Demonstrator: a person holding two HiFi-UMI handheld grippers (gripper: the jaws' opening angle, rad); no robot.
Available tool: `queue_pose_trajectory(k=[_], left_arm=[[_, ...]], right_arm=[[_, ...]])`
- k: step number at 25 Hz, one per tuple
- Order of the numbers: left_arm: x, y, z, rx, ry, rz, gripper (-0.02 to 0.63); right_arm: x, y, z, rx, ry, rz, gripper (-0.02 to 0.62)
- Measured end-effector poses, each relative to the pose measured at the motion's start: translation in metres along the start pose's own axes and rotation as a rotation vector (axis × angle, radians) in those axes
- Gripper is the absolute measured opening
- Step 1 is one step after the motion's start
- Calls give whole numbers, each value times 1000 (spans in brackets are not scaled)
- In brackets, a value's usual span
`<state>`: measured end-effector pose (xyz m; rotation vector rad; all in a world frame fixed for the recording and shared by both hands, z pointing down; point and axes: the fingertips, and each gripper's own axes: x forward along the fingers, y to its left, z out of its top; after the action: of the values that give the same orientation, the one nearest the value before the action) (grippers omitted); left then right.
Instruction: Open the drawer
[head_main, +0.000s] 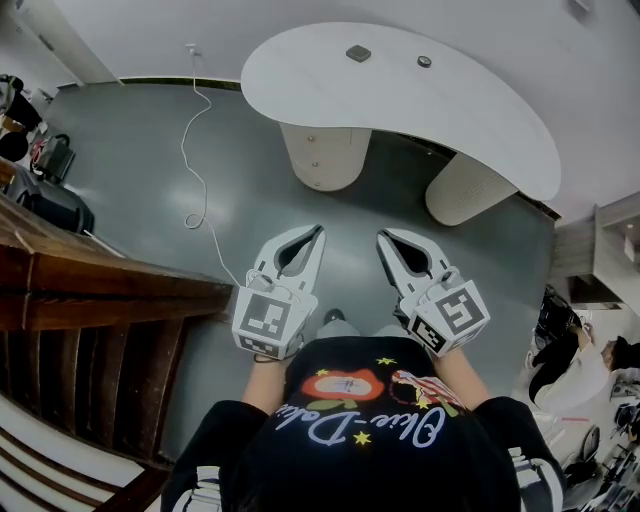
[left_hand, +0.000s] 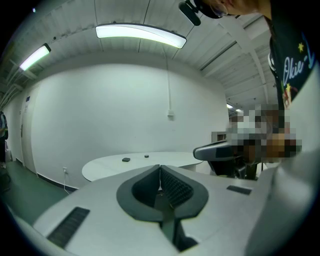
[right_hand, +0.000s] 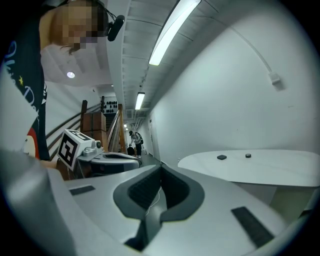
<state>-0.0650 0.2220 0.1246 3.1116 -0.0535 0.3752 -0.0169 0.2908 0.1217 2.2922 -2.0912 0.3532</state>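
You wear a black T-shirt (head_main: 400, 455) with pale script lettering, small yellow stars and a red and orange print on the chest. Its short sleeves carry white marks. Your left gripper (head_main: 318, 232) and right gripper (head_main: 383, 237) have white shells, with dark ribbed pads (left_hand: 175, 186) inside. Each one carries a white cube (head_main: 268, 318) with black square markers.

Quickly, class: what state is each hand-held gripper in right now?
Left hand-held gripper: closed, holding nothing.
Right hand-held gripper: closed, holding nothing.
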Motion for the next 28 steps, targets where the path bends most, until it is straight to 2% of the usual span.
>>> queue_pose_trajectory(k=[3,12,19,28], left_arm=[[5,9,-2,27,6,14,5],[35,13,-10,20,30,-24,5],[74,36,6,22,27,15,5],[118,71,7,0,53,73,5]], right_arm=[[7,0,-7,12,19,2,0],[23,-33,-13,30,25,-18,0],[52,-77,-1,20,17,8,0],[102,-129,6,14,46,66,0]])
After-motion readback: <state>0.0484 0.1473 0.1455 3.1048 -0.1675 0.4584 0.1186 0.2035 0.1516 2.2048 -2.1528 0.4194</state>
